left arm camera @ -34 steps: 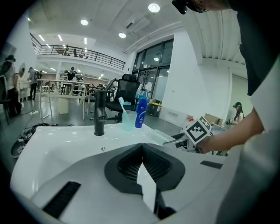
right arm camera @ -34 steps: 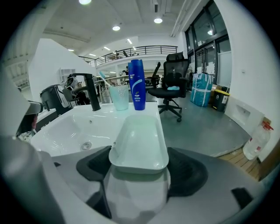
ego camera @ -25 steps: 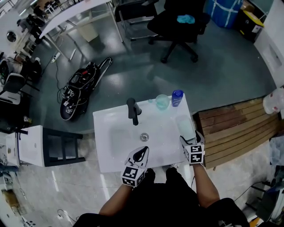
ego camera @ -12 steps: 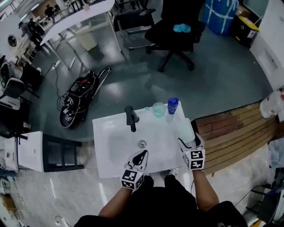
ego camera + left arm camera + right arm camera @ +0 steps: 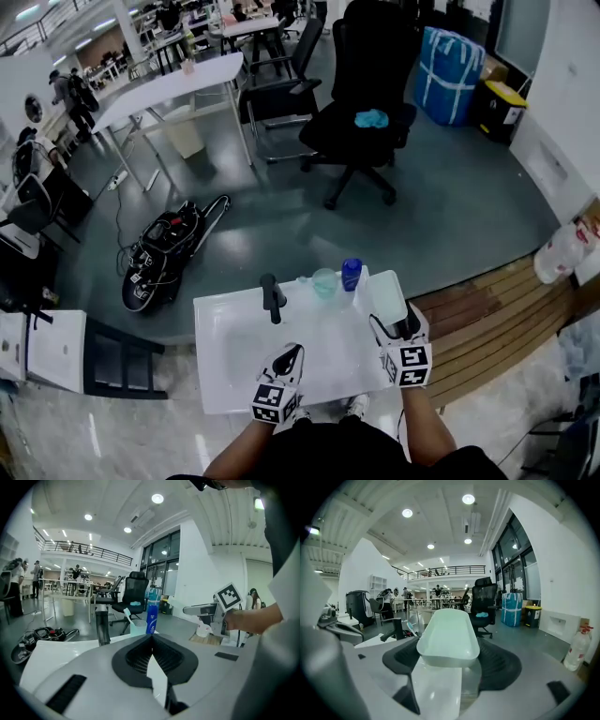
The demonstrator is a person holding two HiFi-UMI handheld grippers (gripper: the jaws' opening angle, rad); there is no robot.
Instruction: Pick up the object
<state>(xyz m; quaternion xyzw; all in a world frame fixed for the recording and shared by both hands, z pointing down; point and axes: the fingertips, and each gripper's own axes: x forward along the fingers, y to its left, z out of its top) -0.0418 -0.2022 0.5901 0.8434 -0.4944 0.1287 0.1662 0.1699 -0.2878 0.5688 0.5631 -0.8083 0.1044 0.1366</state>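
A pale green oblong dish (image 5: 447, 637) sits between the jaws of my right gripper (image 5: 450, 662), which is shut on it. In the head view the dish (image 5: 388, 298) hangs over the right side of the white sink (image 5: 225, 328), ahead of the right gripper (image 5: 395, 328). The left gripper view shows the dish (image 5: 199, 609) held level in the air. My left gripper (image 5: 292, 352) is at the sink's near edge, shut and empty (image 5: 152, 641).
On the sink stand a black faucet (image 5: 272, 298), a clear cup (image 5: 324, 281) with a toothbrush and a blue bottle (image 5: 351, 274). A wooden pallet (image 5: 487, 309) lies to the right. A black bag (image 5: 164, 248) and an office chair (image 5: 361, 122) are beyond.
The head view has tilted up toward the room, so the sink sits lower in frame. Both grippers keep their places at the sink; the right one still holds the dish.
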